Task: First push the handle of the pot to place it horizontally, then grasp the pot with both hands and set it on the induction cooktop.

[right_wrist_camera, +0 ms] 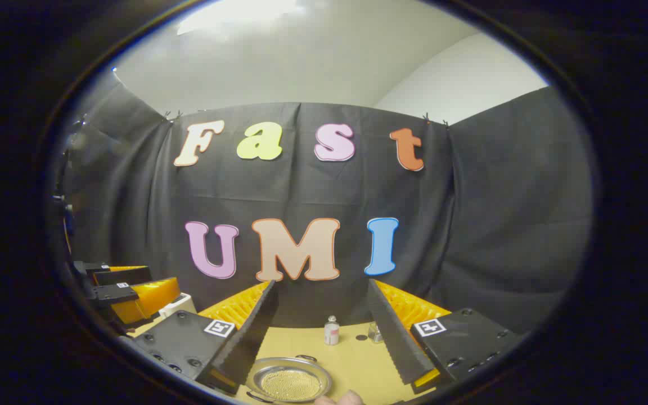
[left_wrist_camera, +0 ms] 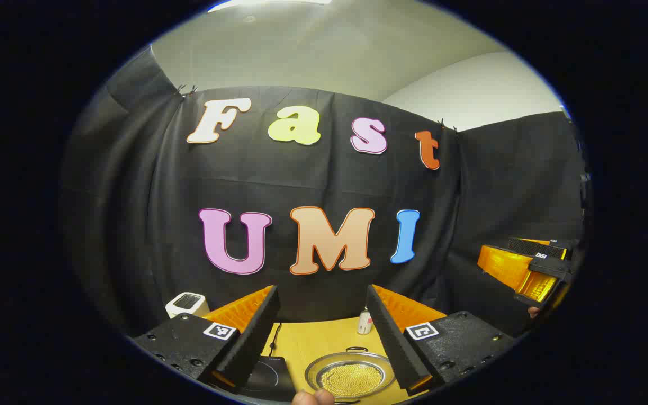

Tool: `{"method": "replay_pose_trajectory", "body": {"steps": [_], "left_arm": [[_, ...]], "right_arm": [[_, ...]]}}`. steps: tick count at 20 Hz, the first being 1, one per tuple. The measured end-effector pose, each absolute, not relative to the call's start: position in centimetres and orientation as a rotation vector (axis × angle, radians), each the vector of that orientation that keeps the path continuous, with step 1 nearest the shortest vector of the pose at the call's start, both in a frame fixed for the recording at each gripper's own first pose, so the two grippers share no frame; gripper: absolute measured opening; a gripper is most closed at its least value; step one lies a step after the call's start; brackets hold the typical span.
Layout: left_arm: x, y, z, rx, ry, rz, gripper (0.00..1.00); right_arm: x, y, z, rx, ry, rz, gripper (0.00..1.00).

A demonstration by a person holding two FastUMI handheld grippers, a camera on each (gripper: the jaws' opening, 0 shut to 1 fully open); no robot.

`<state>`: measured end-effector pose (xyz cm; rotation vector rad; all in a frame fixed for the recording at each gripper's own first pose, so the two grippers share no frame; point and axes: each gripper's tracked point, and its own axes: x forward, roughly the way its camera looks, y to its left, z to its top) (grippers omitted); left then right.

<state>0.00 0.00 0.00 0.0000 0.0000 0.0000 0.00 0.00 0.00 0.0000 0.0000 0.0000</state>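
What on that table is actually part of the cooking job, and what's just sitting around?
Part of the job:
- the pot holding small yellow grains
- the induction cooktop beside it
- the left tool and right tool, both open above the table

Just lying about:
- a small bottle near the back
- a white box at the far left

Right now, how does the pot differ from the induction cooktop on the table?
The pot is a round, shiny metal vessel, open on top and holding small yellowish beads; the induction cooktop is a flat dark slab with a ring on its face. The pot sits right of the cooktop in the left gripper view, not on it. The pot has a small loop handle at its far rim; the cooktop trails a cord. Both rest on the yellow table.
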Motion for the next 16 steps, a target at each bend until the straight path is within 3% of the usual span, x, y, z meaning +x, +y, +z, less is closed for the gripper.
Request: {"method": "replay_pose_trajectory", "body": {"steps": [1,4,10,12,13,16], "left_arm": [[0.0,0.1,0.1,0.001,-0.002,0.007,0.94],[-0.3,0.2,0.6,0.018,-0.016,0.025,0.89],[-1.1,1.2,1.2,0.036,-0.027,0.066,0.94],[-1.1,1.7,1.3,0.029,-0.025,0.083,0.89],[-1.2,1.9,1.5,0.026,-0.028,0.09,0.94],[-1.1,2.4,1.2,0.035,-0.022,0.107,0.89]], "right_arm": [[0.0,0.1,0.1,0.002,-0.002,0.006,0.98],[0.1,-0.1,0.3,0.014,-0.005,0.014,0.98],[0.1,0.2,0.1,0.021,-0.001,0.039,0.98],[0.4,0.4,0.4,0.024,-0.003,0.046,0.98],[0.6,0.5,0.5,0.024,-0.007,0.051,0.98],[0.9,0.9,0.2,0.009,-0.002,0.065,0.98]]}}
